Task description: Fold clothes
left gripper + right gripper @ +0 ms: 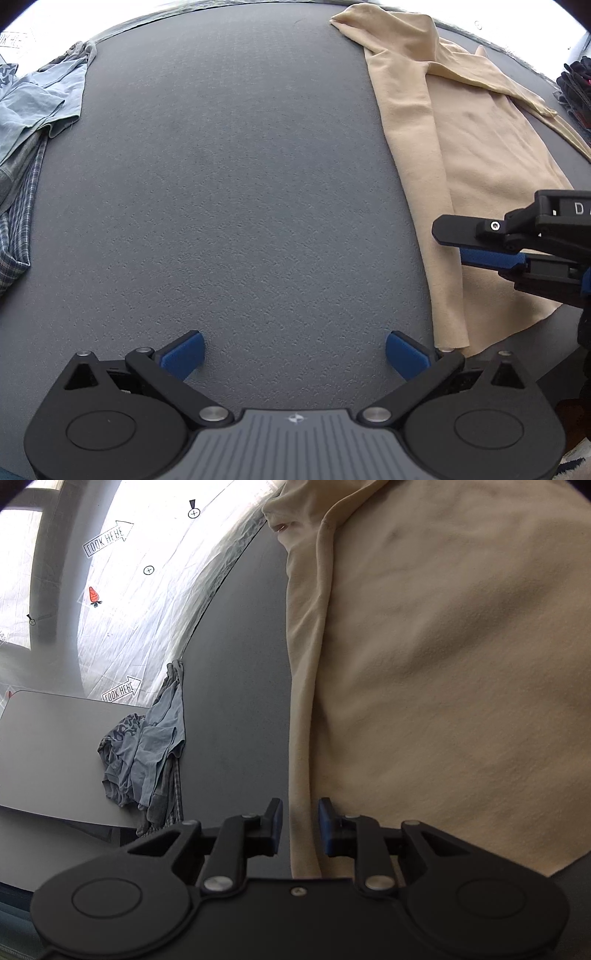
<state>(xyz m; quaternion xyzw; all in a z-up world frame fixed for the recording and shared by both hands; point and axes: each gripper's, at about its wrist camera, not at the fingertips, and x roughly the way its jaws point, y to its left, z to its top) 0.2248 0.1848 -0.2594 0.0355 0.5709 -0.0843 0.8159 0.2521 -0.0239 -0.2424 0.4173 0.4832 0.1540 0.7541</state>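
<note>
A beige long-sleeved garment (pixel 480 155) lies flat on the dark grey table (pixel 221 184), with one side folded in and a sleeve across its top. My left gripper (pixel 295 354) is wide open over bare table, with nothing between its fingers. Its right pad (pixel 406 354) is just left of the garment's near corner. My right gripper (pixel 448 242) reaches in from the right over the garment's folded side. In the right wrist view, that gripper (pixel 300 812) has its jaws narrowly apart. The garment's (pixel 443 664) folded edge runs between them, with a sliver of table showing beside the left pad.
A heap of blue, grey and checked clothes (pixel 33 103) sits at the table's left edge (pixel 147 746), partly on a lighter grey table (pixel 48 757). A white sheet printed with "LOOK HERE" arrows (pixel 147 590) lies beyond. Dark items (pixel 576 88) are at the far right.
</note>
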